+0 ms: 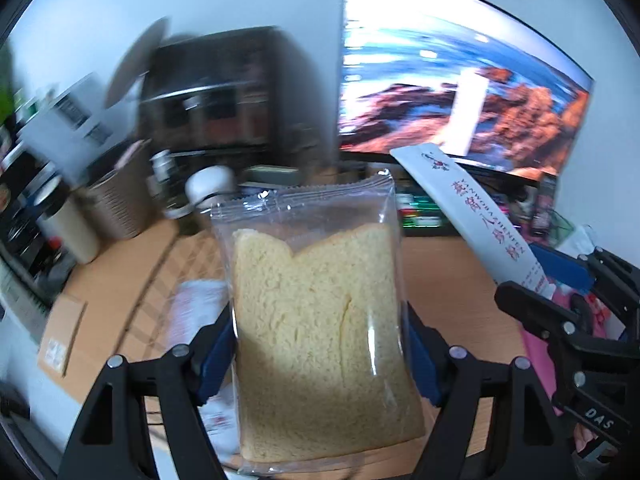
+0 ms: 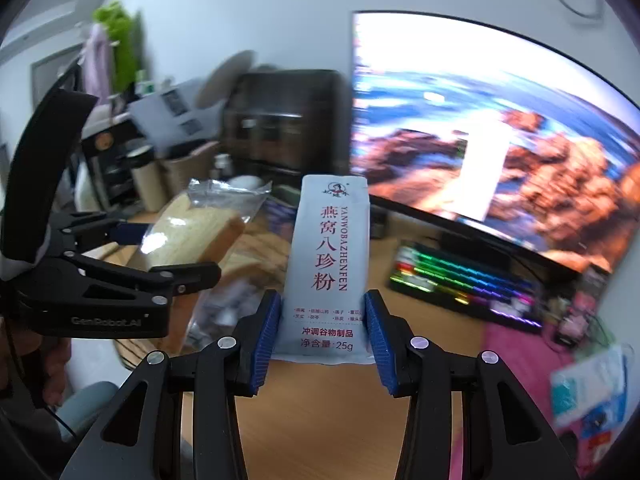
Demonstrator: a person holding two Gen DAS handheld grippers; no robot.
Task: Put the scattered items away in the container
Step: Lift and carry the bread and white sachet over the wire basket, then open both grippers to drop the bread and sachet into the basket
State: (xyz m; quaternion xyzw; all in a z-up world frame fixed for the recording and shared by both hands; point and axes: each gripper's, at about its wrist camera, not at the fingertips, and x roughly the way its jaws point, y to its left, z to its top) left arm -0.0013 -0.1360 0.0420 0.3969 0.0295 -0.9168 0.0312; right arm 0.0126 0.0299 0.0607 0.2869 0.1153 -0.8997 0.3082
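Large lit monitor [image 2: 492, 128] far right, rainbow-lit keyboard [image 2: 464, 280] below it. Brown ribbed basket [image 1: 118, 200] far left on wooden desk [image 1: 452, 276]; contents unclear. Left gripper [image 1: 320, 364] clamps clear-bagged bread slice [image 1: 320, 320]. Right gripper [image 2: 322, 344] clamps white powder sachet with red lettering [image 2: 326, 264]. Both held above desk.

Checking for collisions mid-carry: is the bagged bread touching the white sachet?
Apart. The right wrist view shows open desk between the bagged bread and the white sachet.

Ahead of me a pale wall [image 2: 248, 8] rises behind a wooden table [image 2: 320, 408]. A big glowing monitor [image 2: 492, 120] stands right, a dark cabinet [image 2: 280, 120] left, a lit keyboard [image 2: 464, 280] below the monitor.
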